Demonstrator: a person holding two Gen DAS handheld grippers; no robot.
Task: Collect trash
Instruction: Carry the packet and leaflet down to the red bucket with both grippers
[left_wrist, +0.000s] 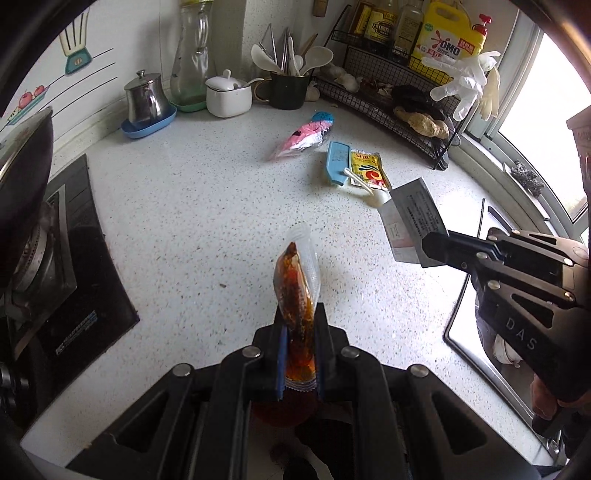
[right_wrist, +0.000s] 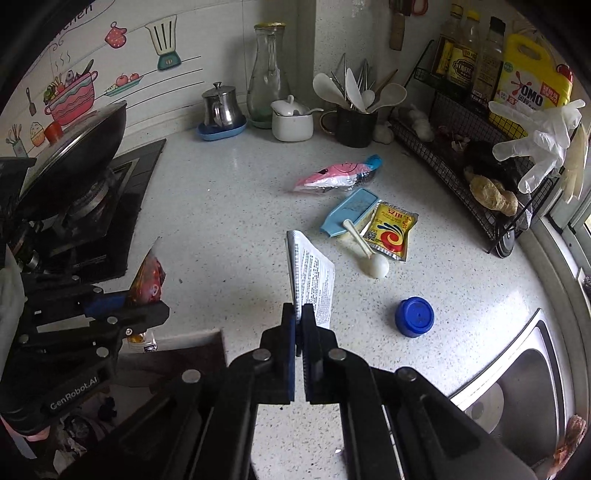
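My left gripper (left_wrist: 300, 314) is shut on a clear sauce packet (left_wrist: 295, 284) of brown-red oil, held upright above the speckled counter (left_wrist: 207, 206). From the right wrist view that left gripper (right_wrist: 147, 308) and its packet (right_wrist: 147, 282) show at the left. My right gripper (right_wrist: 300, 312) is shut on a folded printed paper leaflet (right_wrist: 312, 275), lifted off the counter; the left wrist view shows this gripper (left_wrist: 430, 245) and leaflet (left_wrist: 412, 218) at the right. Trash lying on the counter: a pink wrapper (right_wrist: 338, 177), a blue lid strip (right_wrist: 351, 210), a yellow sachet (right_wrist: 391, 230), a white spoon (right_wrist: 365, 253) and a blue cap (right_wrist: 414, 316).
A gas hob with a wok (right_wrist: 74, 147) is at the left. Along the back wall stand a steel pot (right_wrist: 219, 105), glass jug (right_wrist: 267, 70), white jar (right_wrist: 291, 120) and utensil cup (right_wrist: 354, 123). A wire rack (right_wrist: 476, 162) with bottles and gloves fills the right; the sink (right_wrist: 524, 387) lies near right.
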